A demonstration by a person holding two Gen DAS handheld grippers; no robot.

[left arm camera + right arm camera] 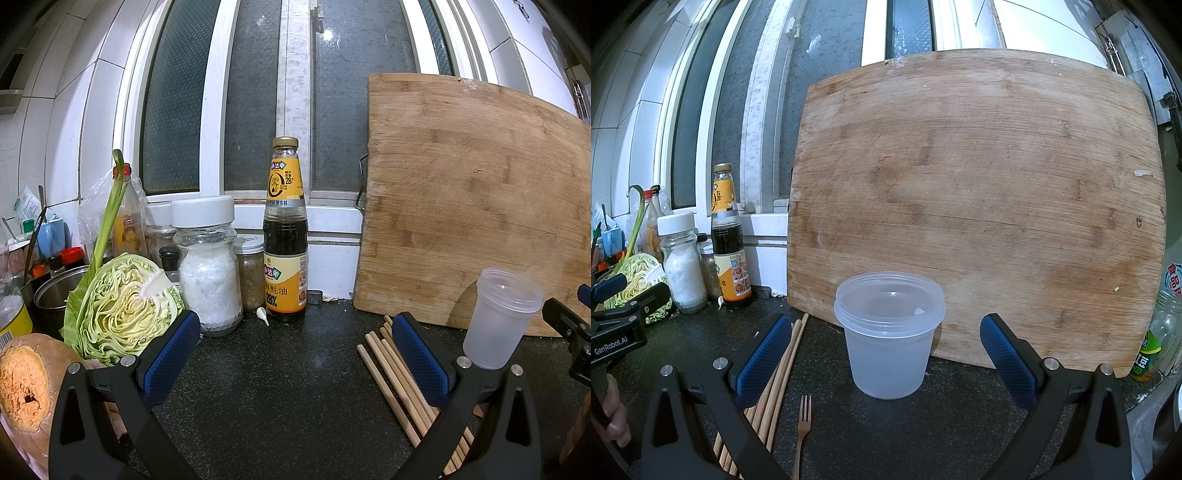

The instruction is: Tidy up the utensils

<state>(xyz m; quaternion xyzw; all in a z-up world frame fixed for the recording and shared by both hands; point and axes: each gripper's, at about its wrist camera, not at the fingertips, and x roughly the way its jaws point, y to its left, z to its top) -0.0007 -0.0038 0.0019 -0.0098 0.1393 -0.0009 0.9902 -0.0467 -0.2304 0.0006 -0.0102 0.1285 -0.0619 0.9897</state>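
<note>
A frosted plastic cup (889,334) stands upright on the dark counter before a leaning cutting board; the left wrist view has the cup (500,317) at its right. Several wooden chopsticks (775,384) lie on the counter left of the cup, and in the left wrist view the chopsticks (391,384) pass under the right finger. A small copper-coloured fork (804,421) lies just right of the chopsticks. My right gripper (886,354) is open, fingers either side of the cup and short of it. My left gripper (295,354) is open over bare counter, holding nothing.
A bamboo cutting board (979,206) leans on the window behind the cup. An oyster sauce bottle (285,229), a salt jar (208,266), a halved cabbage (122,306) and a cut orange vegetable (26,387) crowd the left. A green bottle (1148,350) lies at right.
</note>
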